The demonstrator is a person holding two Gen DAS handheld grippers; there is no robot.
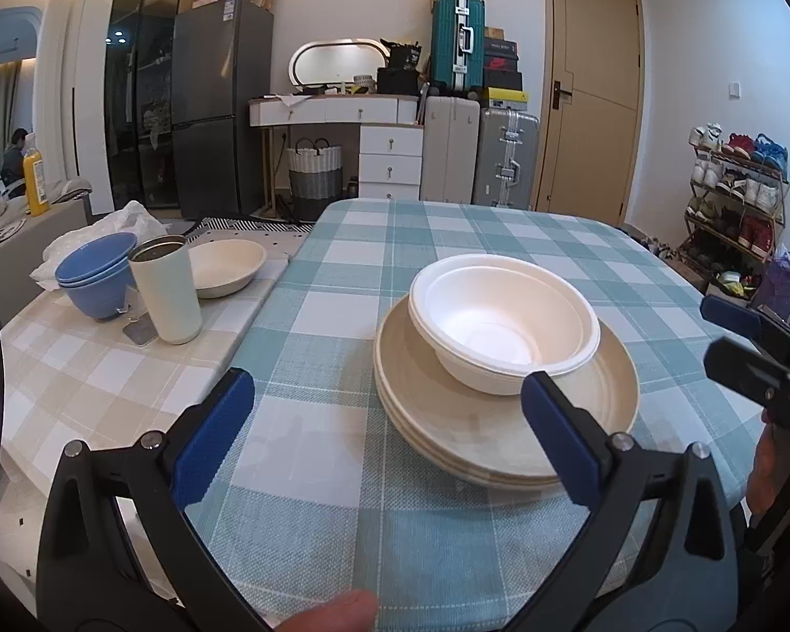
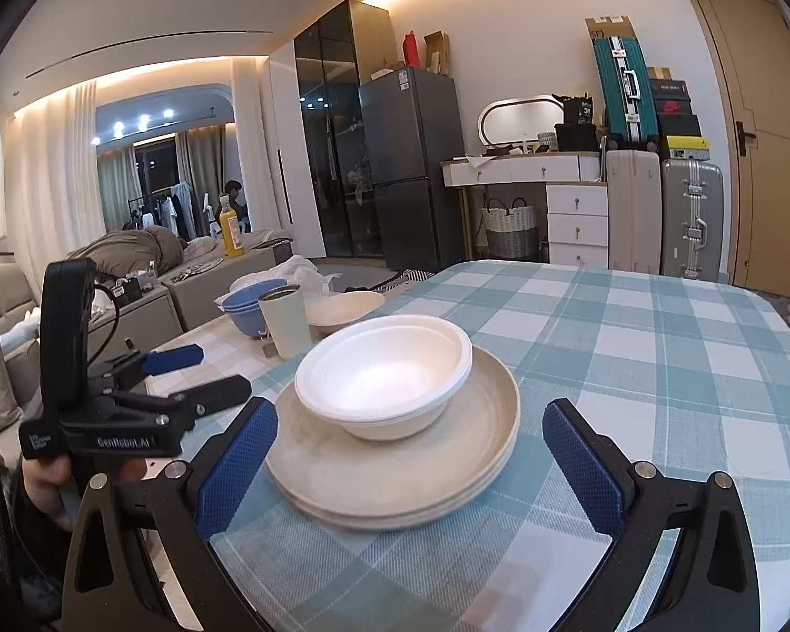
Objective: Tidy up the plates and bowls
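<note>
The stacked bowls (image 1: 503, 324) sit nested on the stack of plates (image 1: 505, 411), which rests on the surface (image 1: 500, 231) near its front edge, directly ahead of both tongs. Seen from the left wrist, the left tongs (image 1: 389, 440) stand just before the plates and the right tongs (image 1: 732, 334) are at their right, while from the right wrist the right tongs (image 2: 411, 466) flank the plates' front edge. To the left of the plates, well apart, a tumbler (image 1: 167, 289) stands in front, with a pair of nested bowls (image 1: 97, 274) at its left and a single dish (image 1: 226, 266) behind it at its right.
</note>
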